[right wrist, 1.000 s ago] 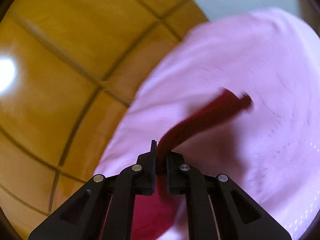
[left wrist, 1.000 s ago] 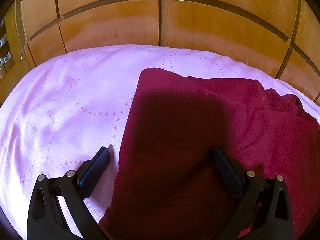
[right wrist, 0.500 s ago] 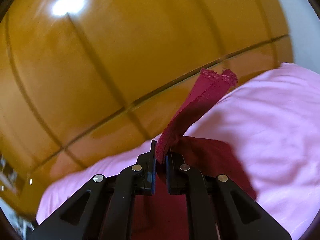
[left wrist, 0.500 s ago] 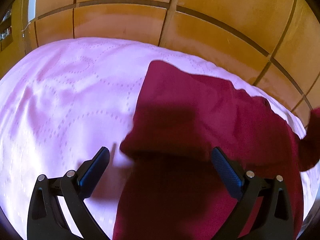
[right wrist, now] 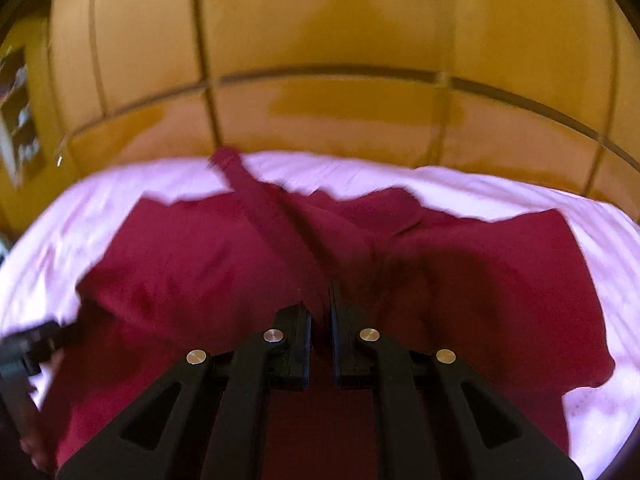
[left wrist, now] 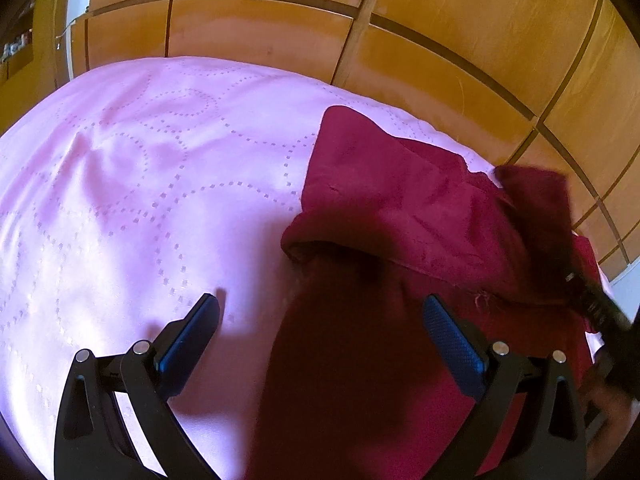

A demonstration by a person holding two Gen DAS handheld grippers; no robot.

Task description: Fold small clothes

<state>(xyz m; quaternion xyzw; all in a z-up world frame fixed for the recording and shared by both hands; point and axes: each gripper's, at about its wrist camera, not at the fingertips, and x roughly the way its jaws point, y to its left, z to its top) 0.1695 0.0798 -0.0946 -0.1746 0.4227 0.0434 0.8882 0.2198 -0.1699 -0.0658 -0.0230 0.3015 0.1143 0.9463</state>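
Dark red garment [left wrist: 400, 208] lies on pink quilted bed cover [left wrist: 140, 200], partly folded; near end in shadow, cut off at 6 o'clock. Right gripper [right wrist: 320, 312] pinches a strip of it, jaws pressed together; view blurred. Left gripper [left wrist: 320, 332] spread wide, empty, above the cloth's edge. Wooden panelled wardrobe [left wrist: 440, 40] behind at 12 o'clock.

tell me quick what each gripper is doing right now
left gripper: open, holding nothing.
right gripper: shut on the dark red garment.
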